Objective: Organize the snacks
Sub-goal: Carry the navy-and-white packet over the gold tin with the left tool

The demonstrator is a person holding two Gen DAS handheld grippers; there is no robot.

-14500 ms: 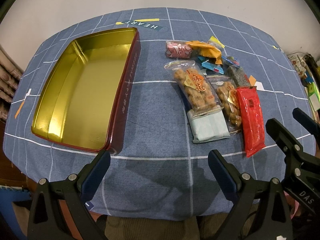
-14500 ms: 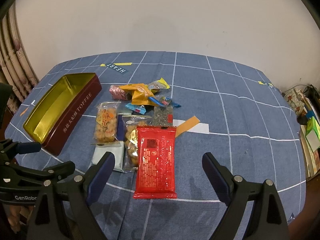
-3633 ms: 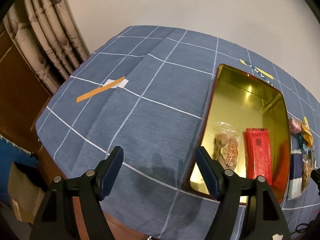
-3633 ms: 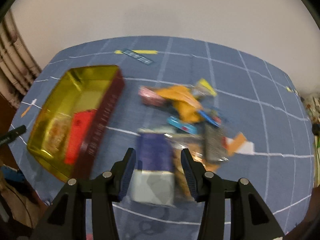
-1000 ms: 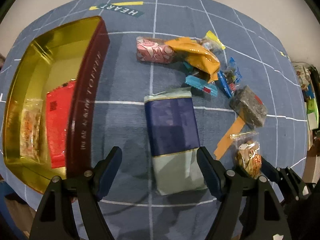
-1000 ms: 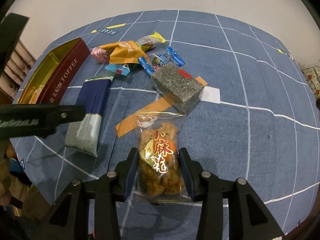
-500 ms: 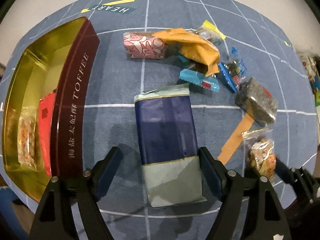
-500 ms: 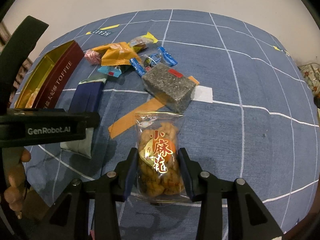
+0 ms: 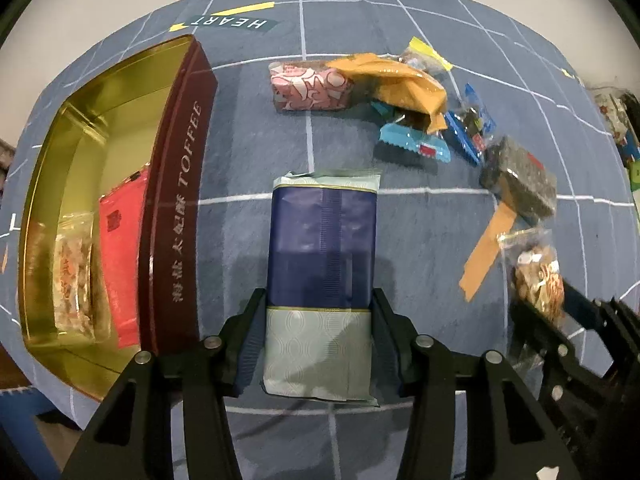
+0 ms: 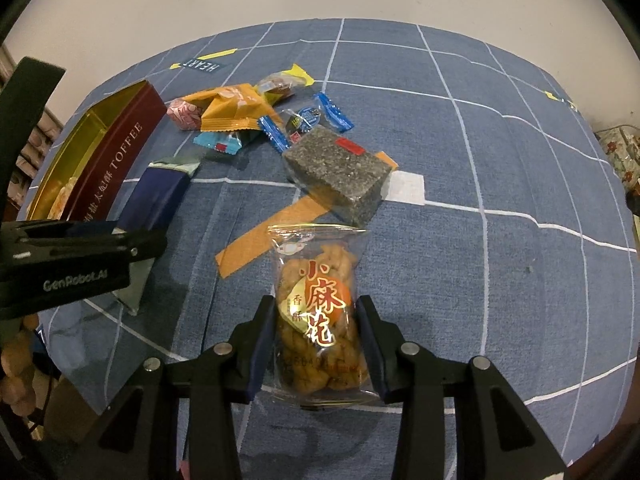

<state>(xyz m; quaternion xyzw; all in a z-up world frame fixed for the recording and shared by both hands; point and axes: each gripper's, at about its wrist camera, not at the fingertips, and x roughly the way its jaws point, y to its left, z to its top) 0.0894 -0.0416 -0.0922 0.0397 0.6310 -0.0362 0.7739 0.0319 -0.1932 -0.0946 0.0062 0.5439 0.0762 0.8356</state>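
Note:
A navy-and-grey snack pack [image 9: 322, 240] lies flat on the blue checked cloth. My left gripper [image 9: 318, 332] straddles its grey end, and its jaws are closing with the pads against both long sides. To the left stands the dark red toffee tin [image 9: 176, 200], open, with a red pack [image 9: 120, 248] and a clear bag of fried twists [image 9: 74, 276] inside. My right gripper [image 10: 316, 340] is shut on another clear bag of fried twists [image 10: 316, 280], which still rests on the cloth. The left gripper [image 10: 80, 256] shows at the left edge of the right wrist view.
Behind the pack lie a pink packet [image 9: 310, 86], an orange pouch [image 9: 400, 84], small blue candies [image 9: 412, 144] and a dark grey block [image 9: 520, 178]. A strip of orange tape [image 9: 486, 248] sticks to the cloth. The table's front edge runs just below both grippers.
The left jaws have drawn in from wide apart to the sides of the navy-and-grey pack. The right gripper and its bag have stayed put.

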